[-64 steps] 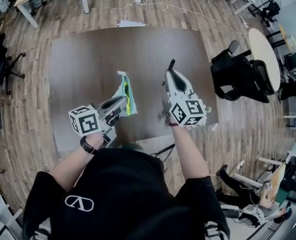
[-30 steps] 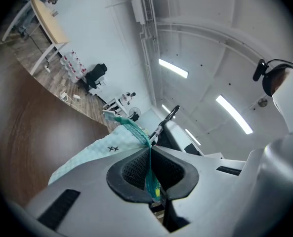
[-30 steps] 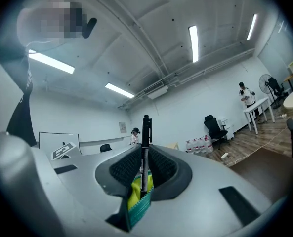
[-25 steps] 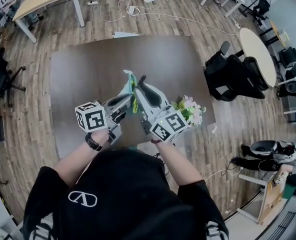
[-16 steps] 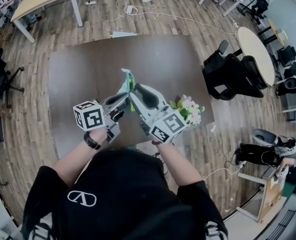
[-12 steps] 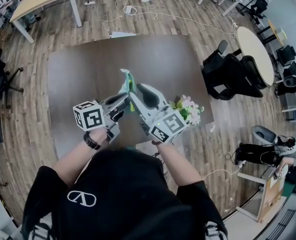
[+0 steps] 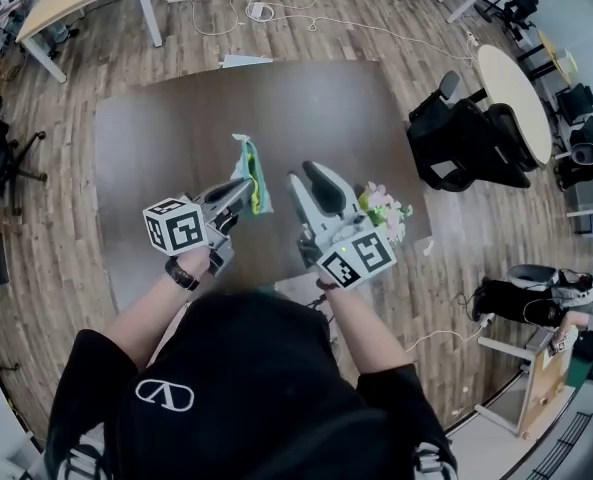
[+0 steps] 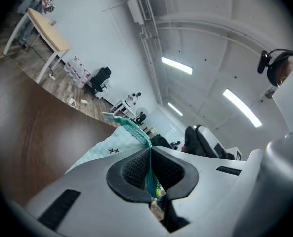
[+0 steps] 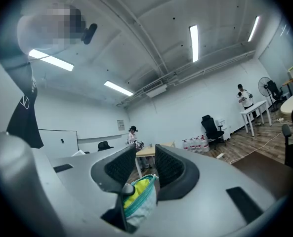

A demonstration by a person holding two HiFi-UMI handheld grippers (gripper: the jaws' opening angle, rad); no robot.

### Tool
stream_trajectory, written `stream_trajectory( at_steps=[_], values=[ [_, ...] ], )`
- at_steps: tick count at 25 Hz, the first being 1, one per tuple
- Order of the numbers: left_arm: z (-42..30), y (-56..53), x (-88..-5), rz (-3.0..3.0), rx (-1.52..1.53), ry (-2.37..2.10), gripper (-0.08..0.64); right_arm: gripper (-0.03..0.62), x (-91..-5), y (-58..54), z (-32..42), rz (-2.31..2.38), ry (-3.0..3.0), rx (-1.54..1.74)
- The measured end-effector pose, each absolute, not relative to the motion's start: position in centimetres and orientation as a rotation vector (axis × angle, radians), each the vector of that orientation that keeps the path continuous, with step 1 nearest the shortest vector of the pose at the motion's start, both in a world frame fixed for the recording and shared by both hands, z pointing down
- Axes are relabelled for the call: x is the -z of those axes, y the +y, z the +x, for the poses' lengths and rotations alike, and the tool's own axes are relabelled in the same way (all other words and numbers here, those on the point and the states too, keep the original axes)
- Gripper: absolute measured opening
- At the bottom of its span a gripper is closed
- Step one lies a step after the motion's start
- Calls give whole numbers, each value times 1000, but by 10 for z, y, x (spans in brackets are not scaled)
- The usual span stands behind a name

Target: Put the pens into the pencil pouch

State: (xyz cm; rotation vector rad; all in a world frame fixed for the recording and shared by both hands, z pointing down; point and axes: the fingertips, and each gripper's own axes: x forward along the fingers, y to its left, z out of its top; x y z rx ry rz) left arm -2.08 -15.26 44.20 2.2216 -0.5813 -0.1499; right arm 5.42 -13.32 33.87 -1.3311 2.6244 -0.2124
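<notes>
A pale mint pencil pouch (image 7: 248, 171) with a teal zipper and yellow lining hangs over the brown table (image 7: 156, 118). My left gripper (image 7: 238, 194) is shut on its zipper edge; the left gripper view shows the teal zipper (image 8: 147, 174) pinched between the pads, with the pouch (image 8: 104, 149) beyond them. My right gripper (image 7: 304, 182) stands to the pouch's right with its jaws apart and nothing pressed between them. In the right gripper view the pouch's open mouth (image 9: 139, 196) shows low in the gap. No pen is in plain sight.
A bunch of artificial flowers (image 7: 386, 208) lies by the table's right front edge, next to my right gripper. Black office chairs (image 7: 466, 138) and a round table (image 7: 521, 88) stand to the right. Cables (image 7: 276, 13) run over the wood floor beyond the table.
My right gripper was at the pouch's mouth with a dark pen; it has drawn back to the right with its jaws wider and empty. The left gripper and pouch sank a little.
</notes>
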Motion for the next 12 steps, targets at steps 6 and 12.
stream_trajectory(
  at_steps=[6,12],
  values=[
    [-54,-173,-527,2168,10,-771,12,110,-370,-112,95,-1490,2561,295],
    [-68,-189,-604,2098,-44,-847,12,110,-400,-94,108,-1574,2538,402]
  ],
)
